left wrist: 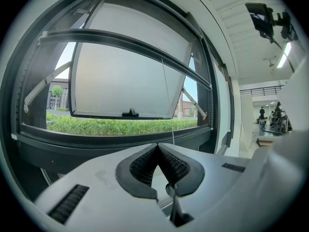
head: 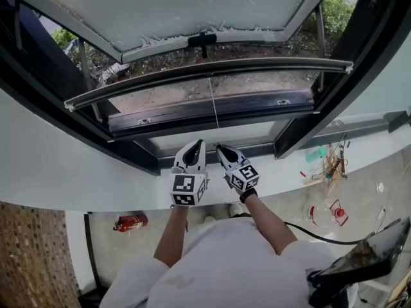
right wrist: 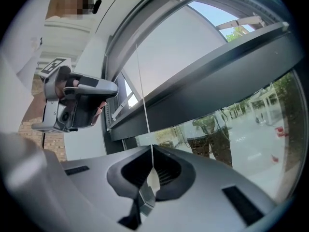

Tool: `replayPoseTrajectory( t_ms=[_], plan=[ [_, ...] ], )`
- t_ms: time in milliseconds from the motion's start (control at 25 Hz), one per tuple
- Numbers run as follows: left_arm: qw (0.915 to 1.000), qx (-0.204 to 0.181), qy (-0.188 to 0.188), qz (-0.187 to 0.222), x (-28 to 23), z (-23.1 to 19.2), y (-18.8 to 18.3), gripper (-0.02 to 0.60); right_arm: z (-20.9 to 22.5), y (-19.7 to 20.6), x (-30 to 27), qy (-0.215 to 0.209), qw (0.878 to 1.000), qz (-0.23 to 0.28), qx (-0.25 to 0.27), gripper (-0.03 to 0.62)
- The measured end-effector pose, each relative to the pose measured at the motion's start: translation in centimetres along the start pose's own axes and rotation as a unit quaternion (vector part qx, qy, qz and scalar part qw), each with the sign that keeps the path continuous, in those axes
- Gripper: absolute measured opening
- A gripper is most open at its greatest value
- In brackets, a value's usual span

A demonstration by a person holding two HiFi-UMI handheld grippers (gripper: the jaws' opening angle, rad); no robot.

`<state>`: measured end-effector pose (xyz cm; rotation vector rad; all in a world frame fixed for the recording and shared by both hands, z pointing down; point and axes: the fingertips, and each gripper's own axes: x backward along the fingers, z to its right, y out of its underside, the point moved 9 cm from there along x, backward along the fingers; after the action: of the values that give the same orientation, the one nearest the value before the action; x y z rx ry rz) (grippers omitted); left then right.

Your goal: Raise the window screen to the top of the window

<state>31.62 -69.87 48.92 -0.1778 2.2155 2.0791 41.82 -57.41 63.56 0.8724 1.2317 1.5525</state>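
The window screen's dark bottom bar (head: pixel 209 76) spans the window frame partway up; it also shows in the left gripper view (left wrist: pixel 125 41) and the right gripper view (right wrist: pixel 217 66). From its middle a thin pull cord (head: pixel 214 111) hangs down to the sill. My right gripper (head: pixel 221 149) is shut on this cord (right wrist: pixel 144 105), which runs straight into its closed tips (right wrist: pixel 151 148). Just to its left, my left gripper (head: pixel 196 145) is shut with nothing in it (left wrist: pixel 157 146). The cord (left wrist: pixel 173 135) passes just right of its tips. The left gripper (right wrist: pixel 77 100) appears at the left of the right gripper view.
Beyond the screen bar, an outward-tilted window sash with a black handle (head: pixel 202 42) stands open. A white sill and wall (head: pixel 77 172) run below the frame. On the floor are a red fire extinguisher (head: pixel 130 222), small items (head: pixel 331 165) and a dark device (head: pixel 372 255).
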Motion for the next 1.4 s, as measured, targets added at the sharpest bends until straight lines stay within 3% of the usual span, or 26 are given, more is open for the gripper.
replayPoseTrajectory(
  t_ms=[400,560,840,1000,1400],
  plan=[
    [1.0,0.003,-0.004,0.002,0.4,0.1,0.1,0.002,-1.6,-3.5,-0.8,-0.02,0.999,0.05,0.006,0.0],
    [1.0,0.0,-0.01,0.0,0.7,0.0,0.2,0.002,-1.8,-4.3,-0.7,-0.013,0.998,0.052,0.027,0.0],
    [0.9998,0.009,-0.017,-0.001,1.4,-0.4,0.5,0.002,-2.3,-5.6,-0.3,-0.01,0.997,0.076,0.015,0.0],
    [0.9997,0.013,-0.02,-0.001,1.5,-0.4,0.6,0.002,-3.3,-8.0,-0.5,-0.031,0.992,0.118,0.021,0.0],
    [0.9997,0.014,-0.02,0.007,2.0,0.4,0.4,0.002,-4.6,-14.2,0.1,-0.034,0.981,0.182,0.052,0.0]
  ],
)
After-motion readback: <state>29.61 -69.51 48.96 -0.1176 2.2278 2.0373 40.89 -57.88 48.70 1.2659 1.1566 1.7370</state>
